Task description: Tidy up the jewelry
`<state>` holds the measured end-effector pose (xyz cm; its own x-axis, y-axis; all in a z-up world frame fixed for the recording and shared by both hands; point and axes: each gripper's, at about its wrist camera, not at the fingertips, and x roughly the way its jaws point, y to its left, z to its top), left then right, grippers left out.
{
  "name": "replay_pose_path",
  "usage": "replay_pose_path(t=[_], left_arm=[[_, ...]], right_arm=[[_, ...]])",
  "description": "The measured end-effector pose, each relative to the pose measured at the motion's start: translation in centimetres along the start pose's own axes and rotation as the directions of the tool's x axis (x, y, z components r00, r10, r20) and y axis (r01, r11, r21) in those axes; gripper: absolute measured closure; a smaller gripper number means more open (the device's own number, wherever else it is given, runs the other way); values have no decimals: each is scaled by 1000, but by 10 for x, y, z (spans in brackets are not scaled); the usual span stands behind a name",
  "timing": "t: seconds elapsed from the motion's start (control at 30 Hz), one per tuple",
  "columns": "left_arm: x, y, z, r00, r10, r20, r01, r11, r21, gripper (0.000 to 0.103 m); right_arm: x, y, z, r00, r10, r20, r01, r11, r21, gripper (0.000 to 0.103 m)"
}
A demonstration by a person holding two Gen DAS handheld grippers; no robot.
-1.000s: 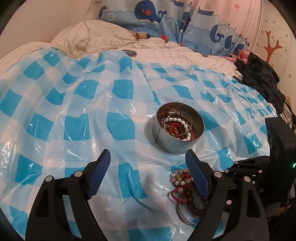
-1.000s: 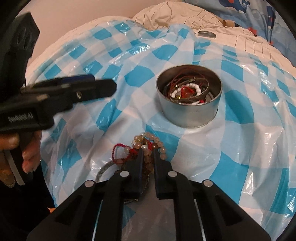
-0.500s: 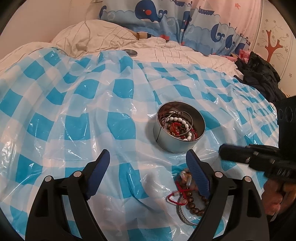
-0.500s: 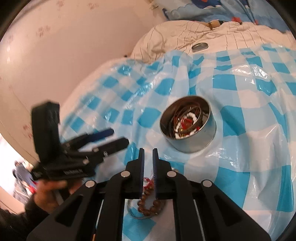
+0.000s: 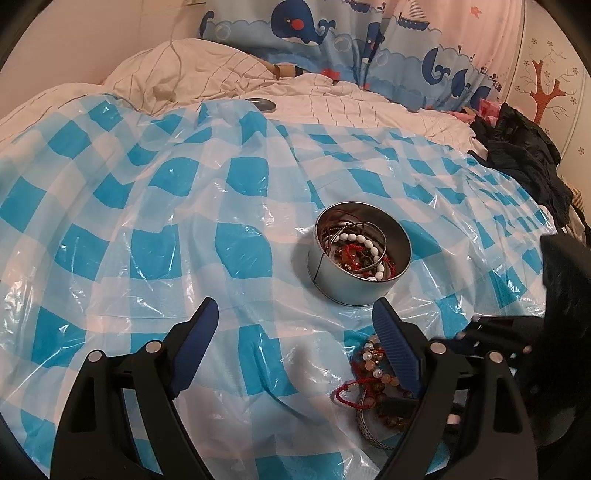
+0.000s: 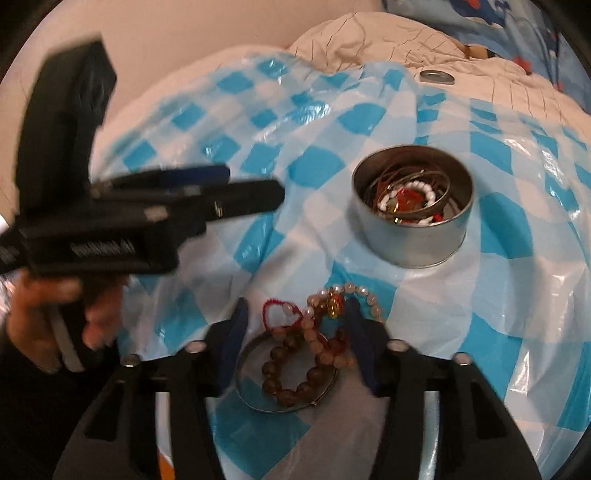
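Loose jewelry pile (image 6: 306, 332) on a blue-and-white checked plastic sheet (image 5: 147, 221), lower centre of the right wrist view and lower right of the left wrist view. The pile comprises a dark wooden bead bracelet (image 6: 291, 373) lying inside a thin metal bangle (image 6: 258, 402), a pale pink bead bracelet (image 6: 354, 295) with an amber bead, and a red cord loop (image 6: 279, 314). These pieces overlap and touch one another.

Right gripper (image 6: 295, 325): jaws have just been opening and now stand spread on either side of the pile, blue pads flanking the beads; motion blur prevents telling whether either pad touches them. Nothing is pinched.

Round metal tin (image 6: 413, 218), upright and lidless, sits just beyond the pile at centre right of the right wrist view; in the left wrist view it lies at centre (image 5: 360, 251). It holds a white bead bracelet (image 5: 364, 247), red beads, and wire bangles tangled together.

Left gripper (image 5: 295, 321): jaws widely spread over bare sheet, empty, its right pad just beside the pile. In the right wrist view it appears blurred at the left, held by a hand (image 6: 48, 321).

A flat round lid (image 5: 260, 104) rests at the sheet's far edge on cream bedding (image 5: 207, 70). A whale-print curtain (image 5: 332, 33) hangs behind; dark clothing (image 5: 524, 155) is heaped at the upper right.
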<state>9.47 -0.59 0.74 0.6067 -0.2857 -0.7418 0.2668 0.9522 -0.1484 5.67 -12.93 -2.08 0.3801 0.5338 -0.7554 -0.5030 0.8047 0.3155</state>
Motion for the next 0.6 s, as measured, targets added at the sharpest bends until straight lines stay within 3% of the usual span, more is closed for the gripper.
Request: replay_pose_path(t=[0.17,0.23,0.47,0.6], left_arm=[[0,0,0,1000,0,-1,0,1000,3,21],[0,0,0,1000,1,-1,-1,1000,4,21],[0,1,0,1000,-12,-9,12,1000,1,21],[6,-4,-2,996,-73,-48,74,997,24,21]], right_arm=[[15,3,-6,998,-51,-48,49,998,-42,88],[15,0,-6,997,-58,-48,56,998,-33,95],[-13,-24,2,996,54,65,-61,992,107,95],[-34,-53,7,977,117,176,-160,955,251,95]])
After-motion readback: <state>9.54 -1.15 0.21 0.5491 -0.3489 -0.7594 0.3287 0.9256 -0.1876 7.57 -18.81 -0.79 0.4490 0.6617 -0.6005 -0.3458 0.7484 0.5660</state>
